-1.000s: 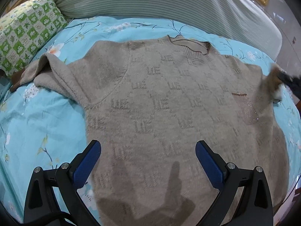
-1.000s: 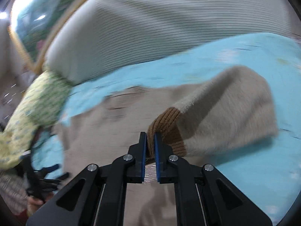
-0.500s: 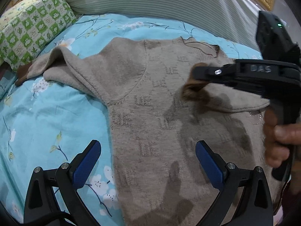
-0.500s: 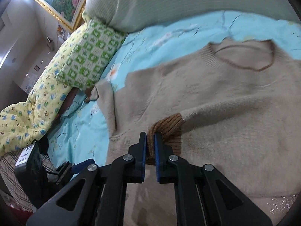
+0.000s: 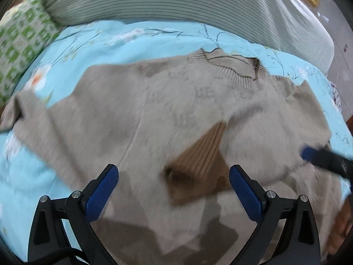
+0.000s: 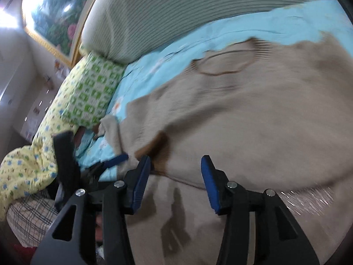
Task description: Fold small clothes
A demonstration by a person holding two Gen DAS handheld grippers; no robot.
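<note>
The left gripper (image 5: pixel 173 190) has its jaws spread wide and grasps nothing. Just beyond and between its blue pads (image 5: pixel 101 191) lies the brown ribbed cuff (image 5: pixel 198 154) of the sleeve, folded across the body of the beige sweater (image 5: pixel 154 110), and the cuff is apart from both pads. The right gripper (image 6: pixel 175 183) is released too, with its jaws parted over the sweater (image 6: pixel 253 121); the same cuff (image 6: pixel 158 148) lies just ahead of its left-hand pad (whether they touch, I cannot tell because of blur). In the left wrist view one blue finger of the right gripper (image 5: pixel 308 153) shows over the sweater's right side. Farther, the sweater lies flat with its neckline (image 5: pixel 233 66) towards the striped headboard cushion (image 5: pixel 176 2), on the light blue floral sheet (image 5: pixel 132 37). A green checked pillow (image 5: pixel 19 37) lies at the far left.
</note>
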